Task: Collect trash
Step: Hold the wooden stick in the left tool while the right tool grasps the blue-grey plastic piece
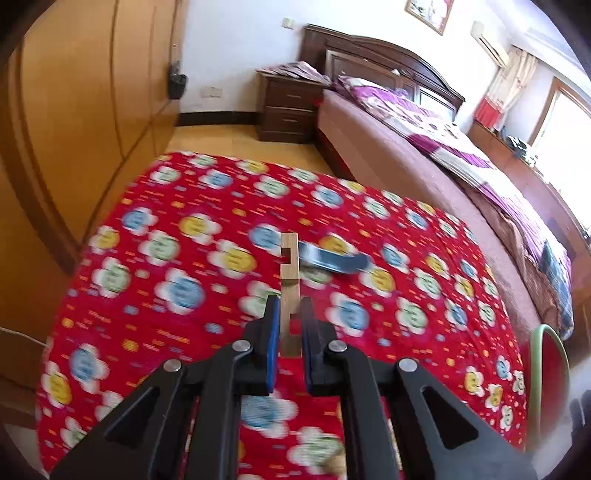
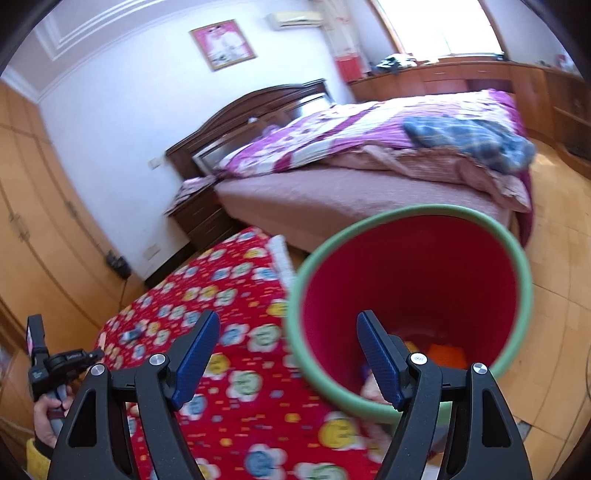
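One bed point(image 2: 332, 199) fills the upper right of both views, with a dark wooden headboard point(image 2: 258, 107), a purple and white quilt point(image 2: 369, 125) and one blue checked cloth point(image 2: 469, 136) lying on it. One wardrobe wall point(image 1: 74, 129) of orange wood runs down the left of the frame. Lower in both views spreads one red flower-print cloth point(image 1: 221, 258) covering the counter. One dark nightstand point(image 1: 288, 110) stands against the bed's head end, with papers on top. One framed picture point(image 2: 222, 44) hangs on the white wall, and one air conditioner point(image 2: 295, 18) sits near the top of the right view.

One red bin with a green rim point(image 2: 517, 280) stands just beside the cloth's edge, at the centre right of the right view. Its mouth faces the camera, and several bits lie at its bottom, orange among them; I cannot count them through the blur.

The right gripper point(image 2: 288, 354) hangs in front of that bin, fingers spread wide with nothing between them. The left gripper point(image 1: 290, 321) has its fingers narrow, pinching one slim notched wooden strip point(image 1: 289, 266) that points up the middle of the left view above the cloth. Behind the strip, one dark blue curved piece point(image 1: 332, 260) lies on the cloth, blurred. In the right view it shows as a small bluish object at lower left, and the left hand point(image 2: 48, 421) grips its handle in the bottom left corner.
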Demonstrator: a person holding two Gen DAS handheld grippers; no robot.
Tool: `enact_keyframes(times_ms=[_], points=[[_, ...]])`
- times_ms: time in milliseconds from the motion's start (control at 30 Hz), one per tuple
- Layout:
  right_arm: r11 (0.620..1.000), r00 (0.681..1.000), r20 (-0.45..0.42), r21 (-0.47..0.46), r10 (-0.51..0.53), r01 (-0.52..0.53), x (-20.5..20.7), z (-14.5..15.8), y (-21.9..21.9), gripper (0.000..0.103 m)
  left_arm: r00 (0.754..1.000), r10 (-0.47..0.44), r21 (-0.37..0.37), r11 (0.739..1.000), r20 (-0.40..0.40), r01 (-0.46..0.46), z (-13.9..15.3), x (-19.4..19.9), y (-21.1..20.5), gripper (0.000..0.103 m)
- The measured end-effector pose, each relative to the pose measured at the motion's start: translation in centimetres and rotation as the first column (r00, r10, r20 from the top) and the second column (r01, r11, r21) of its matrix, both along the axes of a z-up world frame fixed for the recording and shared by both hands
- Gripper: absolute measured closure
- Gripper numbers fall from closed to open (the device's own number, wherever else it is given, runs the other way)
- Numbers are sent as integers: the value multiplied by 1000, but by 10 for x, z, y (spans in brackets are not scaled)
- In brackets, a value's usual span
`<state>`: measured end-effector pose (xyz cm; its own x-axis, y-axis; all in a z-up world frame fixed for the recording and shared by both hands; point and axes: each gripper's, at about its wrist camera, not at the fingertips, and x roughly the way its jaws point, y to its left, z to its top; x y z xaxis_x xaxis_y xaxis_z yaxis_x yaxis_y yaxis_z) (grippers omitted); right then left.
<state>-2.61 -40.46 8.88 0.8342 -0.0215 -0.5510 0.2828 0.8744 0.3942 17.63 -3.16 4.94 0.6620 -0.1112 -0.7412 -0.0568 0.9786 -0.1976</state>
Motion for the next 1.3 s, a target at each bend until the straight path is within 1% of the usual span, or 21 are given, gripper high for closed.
enact_keyframes(times_ms=[167, 333, 433, 600, 733, 833, 867, 900, 1000, 1133, 1200, 1300], points=[[995, 996, -14, -29, 92, -92, 26, 10, 34, 25, 999, 45, 40, 998, 21, -45, 3, 0, 38, 94], [984, 983, -42, -12, 177, -177, 65, 10, 74, 25, 998, 65, 55, 996, 2, -65, -7, 5, 66, 94], [974, 972, -65, 2, 226, -226, 90, 6, 100, 25, 997, 78, 40, 996, -11, -78, -17, 10, 77, 94], [955, 950, -99, 12, 295, -295, 134, -3, 141, 26, 996, 89, -18, 996, -16, -89, -33, 18, 86, 94], [938, 929, -135, 4, 344, -347, 167, -17, 174, 34, 996, 85, -47, 995, -21, -86, -43, 24, 87, 94], [928, 914, -166, 10, 369, -373, 189, -29, 192, 38, 997, 81, -44, 996, -15, -81, -49, 27, 86, 94], [924, 909, -175, 17, 379, -382, 196, -34, 198, 41, 997, 80, -42, 996, -10, -81, -50, 28, 85, 94], [920, 903, -185, 22, 387, -390, 204, -38, 203, 46, 997, 80, -50, 996, -2, -80, -50, 27, 84, 94], [912, 891, -205, 31, 406, -409, 224, -51, 219, 55, 997, 72, -83, 994, 8, -71, -52, 26, 85, 94], [905, 879, -225, 42, 421, -423, 242, -62, 233, 59, 997, 76, -104, 992, 12, -74, -53, 25, 88, 94], [901, 871, -239, 44, 429, -431, 250, -68, 239, 65, 997, 79, -108, 991, 12, -77, -54, 24, 89, 94], [898, 866, -256, 26, 430, -439, 258, -73, 247, 66, 997, 74, -106, 992, 8, -73, -55, 25, 88, 94]])
